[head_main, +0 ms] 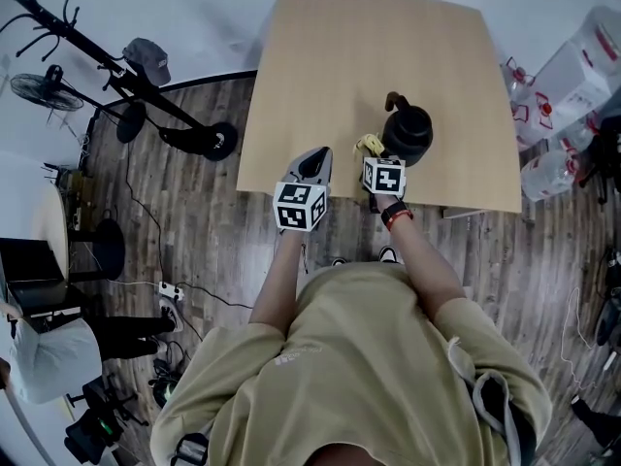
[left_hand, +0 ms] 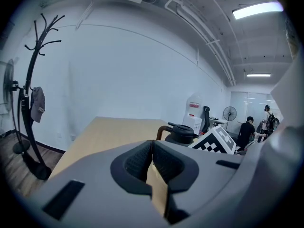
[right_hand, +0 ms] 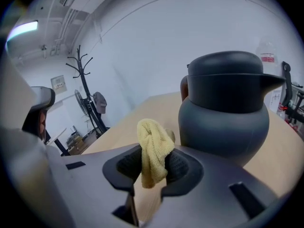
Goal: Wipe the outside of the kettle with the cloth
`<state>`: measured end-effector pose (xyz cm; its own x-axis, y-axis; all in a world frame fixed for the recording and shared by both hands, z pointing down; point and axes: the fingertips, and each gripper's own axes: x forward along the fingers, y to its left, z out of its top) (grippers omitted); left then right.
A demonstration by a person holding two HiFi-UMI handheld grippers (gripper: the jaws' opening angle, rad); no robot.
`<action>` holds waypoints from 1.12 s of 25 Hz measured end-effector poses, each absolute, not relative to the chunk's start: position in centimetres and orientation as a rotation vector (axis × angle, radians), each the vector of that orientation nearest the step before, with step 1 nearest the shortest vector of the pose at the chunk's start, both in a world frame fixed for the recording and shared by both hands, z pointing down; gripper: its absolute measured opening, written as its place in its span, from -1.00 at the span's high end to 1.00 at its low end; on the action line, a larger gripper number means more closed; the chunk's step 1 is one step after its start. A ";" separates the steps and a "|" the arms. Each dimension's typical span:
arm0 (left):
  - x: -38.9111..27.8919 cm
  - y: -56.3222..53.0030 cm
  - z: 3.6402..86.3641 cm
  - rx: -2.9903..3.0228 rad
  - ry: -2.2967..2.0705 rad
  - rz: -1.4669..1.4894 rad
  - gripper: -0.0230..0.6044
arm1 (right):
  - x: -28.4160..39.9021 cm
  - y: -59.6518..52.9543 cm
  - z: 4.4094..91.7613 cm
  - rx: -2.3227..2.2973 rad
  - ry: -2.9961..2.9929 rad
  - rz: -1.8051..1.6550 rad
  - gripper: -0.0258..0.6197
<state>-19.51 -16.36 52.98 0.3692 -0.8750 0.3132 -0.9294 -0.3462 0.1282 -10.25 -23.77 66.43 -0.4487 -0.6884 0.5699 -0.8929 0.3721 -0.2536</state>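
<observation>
Right gripper view shows the right gripper [right_hand: 152, 167] clenched on a bunched yellow terry cloth [right_hand: 153, 148]; the squat dark-grey kettle [right_hand: 223, 113] stands just beyond it to the right, near the front edge of the pale wooden table [head_main: 369, 56]; whether cloth meets kettle I cannot tell. The left gripper [left_hand: 152, 151] hangs alongside, jaws pressed together on nothing; the step in hand looks like bringing cloth to kettle, and the next move calls for pressing it against the wall and sweeping round.

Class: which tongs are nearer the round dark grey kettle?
Right. The right tongs, gripping the yellow cloth, sit just beside the kettle; the left tongs, shut and empty, hang farther to its left.
</observation>
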 end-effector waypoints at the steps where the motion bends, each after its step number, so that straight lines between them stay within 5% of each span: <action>1: -19.6 -16.4 53.0 2.348 -1.596 0.272 0.85 | -10.3 -24.1 66.5 1.396 -2.260 0.785 0.57; 28: -16.9 -15.5 54.7 2.322 -1.543 0.280 0.85 | -5.5 -22.2 66.9 1.625 -2.194 1.237 0.57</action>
<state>-16.91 -15.47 54.70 0.3913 -0.8534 0.3445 -0.9200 -0.3536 0.1690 -5.47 -22.19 66.91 -0.4046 -0.7304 0.5504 -0.8489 0.0761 -0.5231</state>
